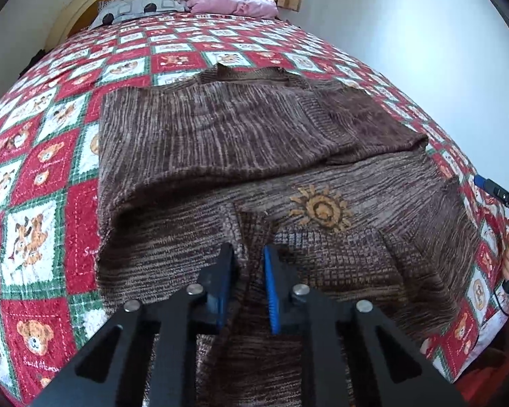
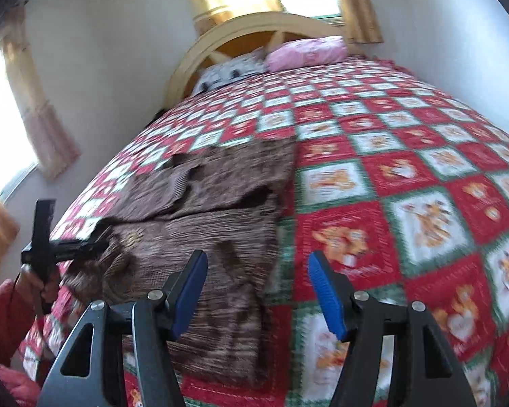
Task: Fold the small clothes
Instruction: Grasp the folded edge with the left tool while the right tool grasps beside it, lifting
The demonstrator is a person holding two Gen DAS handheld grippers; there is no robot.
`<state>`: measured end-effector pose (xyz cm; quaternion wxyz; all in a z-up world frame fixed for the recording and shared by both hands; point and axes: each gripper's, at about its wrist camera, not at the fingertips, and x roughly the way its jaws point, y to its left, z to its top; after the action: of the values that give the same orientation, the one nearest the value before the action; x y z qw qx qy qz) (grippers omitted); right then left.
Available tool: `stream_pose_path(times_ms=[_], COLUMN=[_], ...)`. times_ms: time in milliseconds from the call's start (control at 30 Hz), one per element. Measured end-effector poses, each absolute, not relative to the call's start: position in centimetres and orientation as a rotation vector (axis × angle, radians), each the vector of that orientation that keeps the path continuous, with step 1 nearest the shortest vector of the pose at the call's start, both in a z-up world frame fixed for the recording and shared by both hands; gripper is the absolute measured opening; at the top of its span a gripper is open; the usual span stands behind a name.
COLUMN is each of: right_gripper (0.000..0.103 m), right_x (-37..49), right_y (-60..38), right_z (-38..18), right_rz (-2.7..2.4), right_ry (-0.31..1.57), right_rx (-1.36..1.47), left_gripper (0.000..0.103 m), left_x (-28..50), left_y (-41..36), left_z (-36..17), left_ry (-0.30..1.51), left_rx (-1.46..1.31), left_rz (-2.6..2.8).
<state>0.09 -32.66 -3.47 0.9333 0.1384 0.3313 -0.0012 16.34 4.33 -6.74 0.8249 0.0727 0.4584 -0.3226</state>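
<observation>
The left gripper (image 1: 249,257) is pinching a raised ridge of the brown knit sweater (image 1: 254,156) between its blue fingers (image 1: 270,291), clenched on the cloth near the bed's close edge. The right gripper (image 2: 258,288) is hovering with its fingers spread and nothing between them, the sweater's near hem lying just below and left of them. Farther off, the sweater is lying partly folded on the bear-patterned quilt (image 2: 407,176), with a pink pillow (image 1: 234,1) sitting at the headboard (image 2: 241,30).
</observation>
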Motion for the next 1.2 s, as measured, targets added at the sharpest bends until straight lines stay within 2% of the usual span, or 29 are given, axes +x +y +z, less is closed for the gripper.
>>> stream_pose_path(times_ms=[67, 200, 233, 267, 300, 333, 400, 533, 800, 1200], right_gripper=[0.063, 0.063, 0.059, 0.051, 0.028, 0.015, 0.008, 0.007, 0.007, 0.007], right_x=[1.4, 4.0, 4.5, 4.8, 5.0, 4.9, 4.3, 2.8, 2.3, 7.0], right_y=[-31.7, -29.1, -28.6, -28.1, -27.8, -27.5, -27.7, -28.2, -28.3, -28.0], right_z=[-4.0, -5.8, -6.4, -6.9, -7.2, -7.3, -6.7, -4.8, 1.5, 4.3], right_rz=[0.028, 0.092, 0.086, 0.067, 0.045, 0.013, 0.033, 0.032, 0.008, -0.102], right_ry=[0.705, 0.790, 0.820, 0.849, 0.870, 0.867, 0.850, 0.794, 0.632, 0.557], right_rx=[0.255, 0.162, 0.132, 0.092, 0.054, 0.009, 0.043, 0.089, 0.113, -0.015], left_gripper=[0.020, 0.047, 0.048, 0.048, 0.045, 0.035, 0.014, 0.012, 0.012, 0.012], left_x=[16.3, 16.7, 16.7, 16.6, 16.5, 16.3, 16.0, 15.7, 15.7, 17.9], left_y=[4.1, 4.1, 3.9, 3.7, 3.4, 3.3, 3.3, 4.7, 10.0, 9.9], left_z=[-6.8, -6.9, -6.9, -7.0, -7.0, -7.0, -6.8, -6.4, -2.3, 0.6], left_ry=[0.969, 0.993, 0.994, 0.985, 0.976, 0.964, 0.950, 0.954, 0.831, 0.703], left_rx=[0.166, 0.125, 0.127, 0.145, 0.165, 0.186, 0.192, 0.097, -0.169, -0.188], left_rz=[-0.683, -0.711, -0.715, -0.708, -0.704, -0.698, -0.708, -0.720, -0.641, -0.483])
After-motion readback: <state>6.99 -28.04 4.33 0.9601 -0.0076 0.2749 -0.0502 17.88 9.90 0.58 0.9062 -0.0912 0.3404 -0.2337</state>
